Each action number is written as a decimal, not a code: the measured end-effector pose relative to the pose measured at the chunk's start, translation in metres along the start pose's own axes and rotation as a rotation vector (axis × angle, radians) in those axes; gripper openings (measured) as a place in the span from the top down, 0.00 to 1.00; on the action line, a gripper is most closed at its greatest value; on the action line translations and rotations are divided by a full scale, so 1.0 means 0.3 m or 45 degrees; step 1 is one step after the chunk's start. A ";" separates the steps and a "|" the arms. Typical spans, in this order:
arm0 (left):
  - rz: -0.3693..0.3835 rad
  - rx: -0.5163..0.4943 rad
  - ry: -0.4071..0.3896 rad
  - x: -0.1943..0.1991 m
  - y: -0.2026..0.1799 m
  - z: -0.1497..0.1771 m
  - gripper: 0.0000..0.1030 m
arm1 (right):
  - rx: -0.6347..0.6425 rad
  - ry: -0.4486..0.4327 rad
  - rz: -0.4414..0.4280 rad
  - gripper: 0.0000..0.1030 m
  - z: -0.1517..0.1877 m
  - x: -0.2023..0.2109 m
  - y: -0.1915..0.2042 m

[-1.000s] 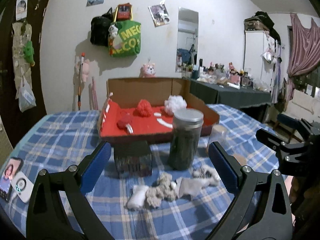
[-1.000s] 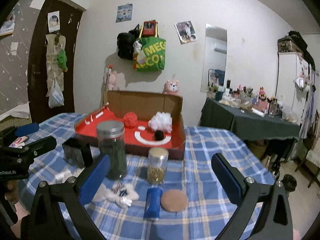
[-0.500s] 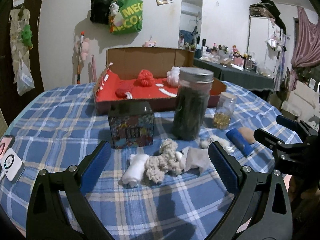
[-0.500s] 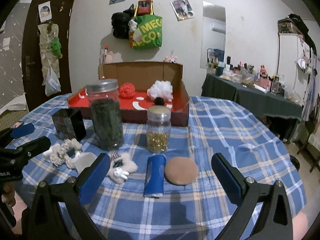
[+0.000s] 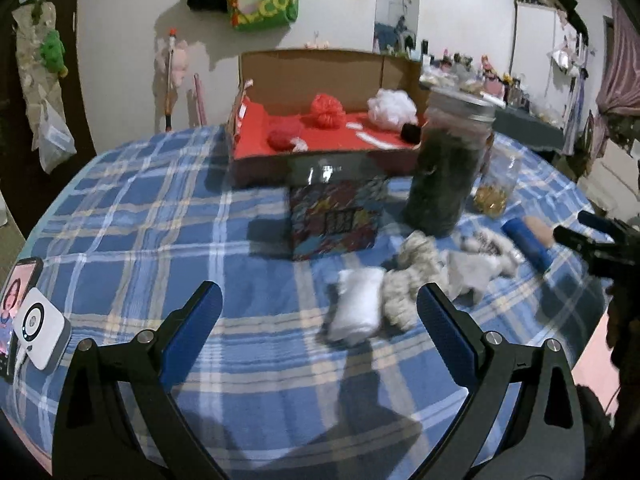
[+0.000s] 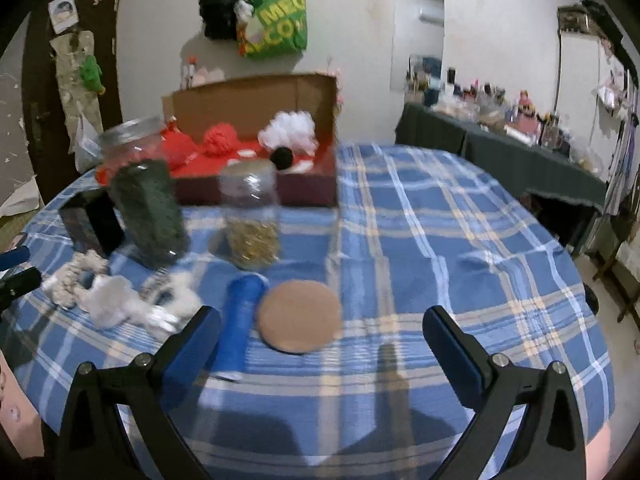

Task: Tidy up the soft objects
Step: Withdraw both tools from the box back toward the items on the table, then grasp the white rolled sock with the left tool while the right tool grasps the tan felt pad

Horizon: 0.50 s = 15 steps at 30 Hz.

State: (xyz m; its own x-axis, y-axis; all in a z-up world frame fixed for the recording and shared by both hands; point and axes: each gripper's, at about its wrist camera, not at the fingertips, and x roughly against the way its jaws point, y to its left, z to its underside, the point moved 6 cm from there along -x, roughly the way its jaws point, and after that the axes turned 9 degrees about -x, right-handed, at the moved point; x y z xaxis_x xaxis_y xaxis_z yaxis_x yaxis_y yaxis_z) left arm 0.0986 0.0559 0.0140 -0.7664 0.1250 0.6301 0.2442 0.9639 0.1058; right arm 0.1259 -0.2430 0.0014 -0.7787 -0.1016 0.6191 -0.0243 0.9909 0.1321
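A white cloth roll (image 5: 356, 310), a beige knitted toy (image 5: 412, 276) and a pale cloth (image 5: 476, 268) lie together on the plaid table (image 5: 140, 220). My left gripper (image 5: 320, 320) hangs open just in front of the white roll, holding nothing. In the right wrist view a blue roll (image 6: 240, 316) and a round brown pad (image 6: 299, 316) lie ahead of my open right gripper (image 6: 322, 340), with the white cloths (image 6: 120, 300) to the left. A cardboard box (image 5: 320, 148) with a red lining holds a red pompom (image 5: 328, 108), a white pompom (image 5: 392, 106) and a black ball (image 5: 411, 133).
A tall jar of dark stuff (image 5: 444, 168), a small jar of golden bits (image 6: 250, 220) and a patterned tin box (image 5: 336, 216) stand between the cloths and the cardboard box. A phone and a white device (image 5: 38, 328) lie at the left table edge.
Both grippers have tilted down and come closer to the table. The soft things now sit larger and nearer to the fingers. Both stay open.
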 end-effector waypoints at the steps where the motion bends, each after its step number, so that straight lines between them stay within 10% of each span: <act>1: 0.010 -0.008 0.031 -0.010 0.012 0.008 0.03 | -0.008 0.033 -0.015 0.00 0.001 -0.013 -0.014; 15: 0.089 -0.081 0.148 -0.104 0.023 0.029 0.04 | 0.055 0.203 -0.052 0.04 0.017 -0.128 -0.021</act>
State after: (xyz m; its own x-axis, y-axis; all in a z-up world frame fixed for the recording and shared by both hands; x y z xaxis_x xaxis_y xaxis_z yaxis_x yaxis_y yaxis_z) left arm 0.1192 0.0607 -0.0116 -0.6735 0.1595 0.7218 0.3343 0.9366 0.1049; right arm 0.1528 -0.2450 -0.0271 -0.6672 -0.1513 0.7293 -0.0836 0.9882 0.1285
